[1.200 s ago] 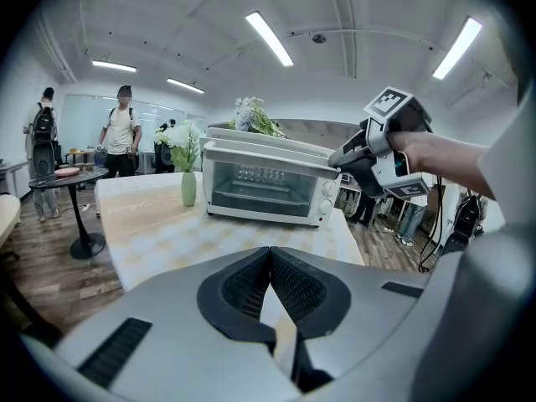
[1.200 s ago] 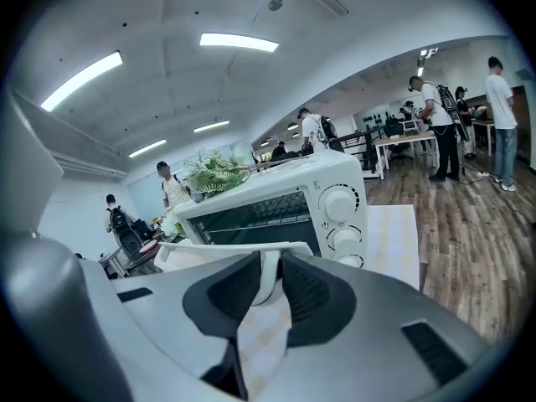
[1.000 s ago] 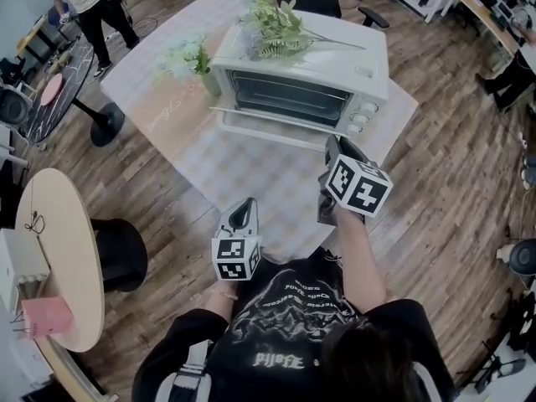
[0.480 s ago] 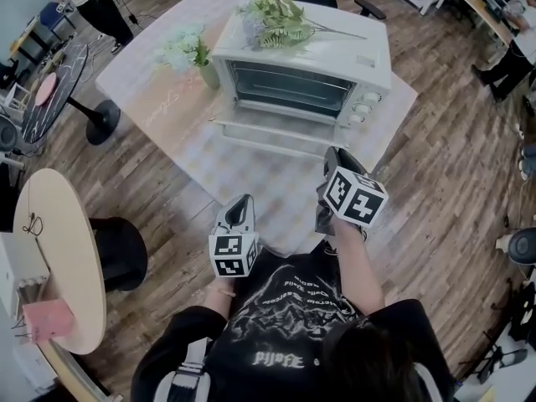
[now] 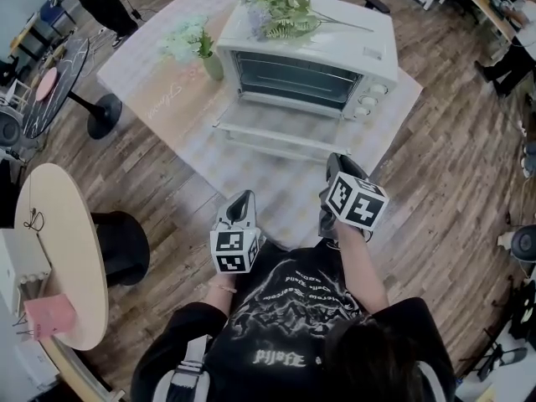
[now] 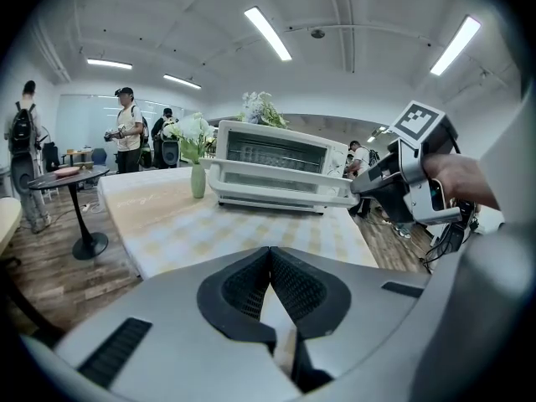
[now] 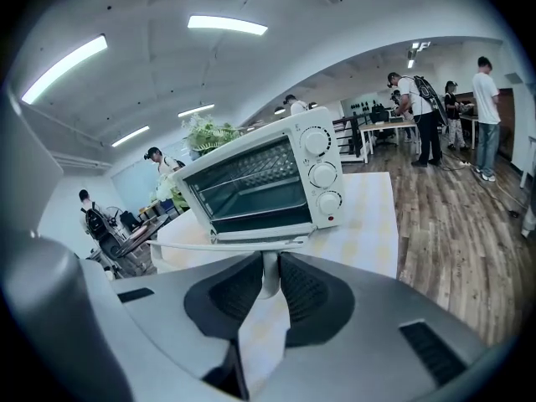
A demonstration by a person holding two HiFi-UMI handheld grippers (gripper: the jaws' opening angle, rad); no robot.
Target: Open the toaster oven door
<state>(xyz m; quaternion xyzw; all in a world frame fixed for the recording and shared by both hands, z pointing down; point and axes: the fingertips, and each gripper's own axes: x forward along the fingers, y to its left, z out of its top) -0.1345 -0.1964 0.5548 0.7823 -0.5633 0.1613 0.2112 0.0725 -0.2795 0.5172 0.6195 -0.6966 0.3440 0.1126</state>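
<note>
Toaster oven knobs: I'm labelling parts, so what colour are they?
The knobs are white; clearest in the right gripper view.

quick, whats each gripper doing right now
Left gripper: closed, empty.
Right gripper: closed on the oven door handle.

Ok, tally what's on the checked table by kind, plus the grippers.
Toaster oven: 1
Vase of flowers: 1
Loose flower bunch on the oven: 1
Grippers: 2 (left gripper shut and empty; right gripper shut on the door handle)
Total: 5
</note>
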